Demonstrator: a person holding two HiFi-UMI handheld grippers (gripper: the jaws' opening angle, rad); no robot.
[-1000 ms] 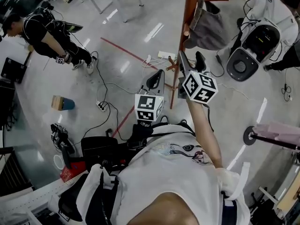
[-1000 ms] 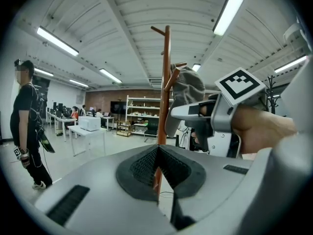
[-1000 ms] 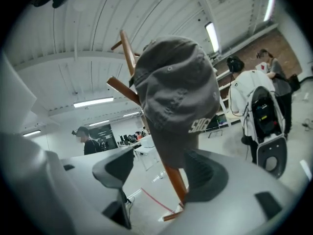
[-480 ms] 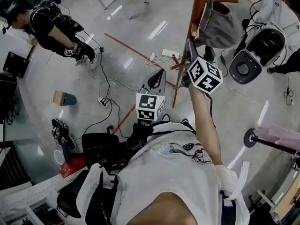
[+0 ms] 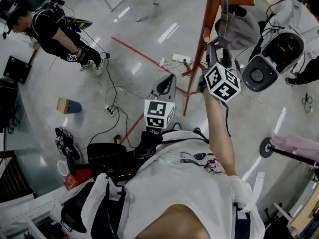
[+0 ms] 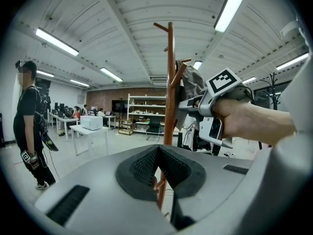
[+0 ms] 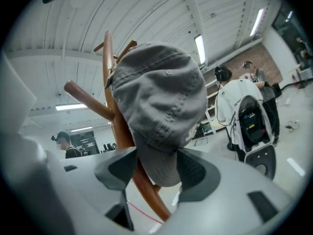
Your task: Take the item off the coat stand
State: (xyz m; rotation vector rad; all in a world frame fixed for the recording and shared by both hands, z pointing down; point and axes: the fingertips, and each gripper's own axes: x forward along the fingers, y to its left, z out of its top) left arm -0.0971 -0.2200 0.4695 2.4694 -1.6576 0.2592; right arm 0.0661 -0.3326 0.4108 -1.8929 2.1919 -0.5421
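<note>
Head view, 10 o'clock: person in black [image 5: 47,29] stood on the floor, well apart from the rest. A red floor line [image 5: 135,52] ran betw. that person and the stand.

Near centre, the left gripper [image 6: 157,153] pointed toward 12 o'clock. Its jaws were pressed together w/ nothing betw. them (the pole only showed behind them in its own view).

The coat stand [image 5: 208,34], a brown wooden pole w/ angled pegs, ran from 12 o'clock down toward centre.

The right gripper [image 7: 157,174] was held up on an outstretched arm at approx. 1 o'clock, just right of the pole. Its jaws were wide apart, w/ the brim of the grey cap [image 7: 156,94] hanging down betw. them. The brim overlapped the right pad's edge; contact couldn't be told.

The cap hung on a peg of the stand at 1 o'clock, crown above the brim in the right gripper view.

At 2 o'clock, a white machine [image 5: 273,46] stood on the floor beyond the cap.
</note>
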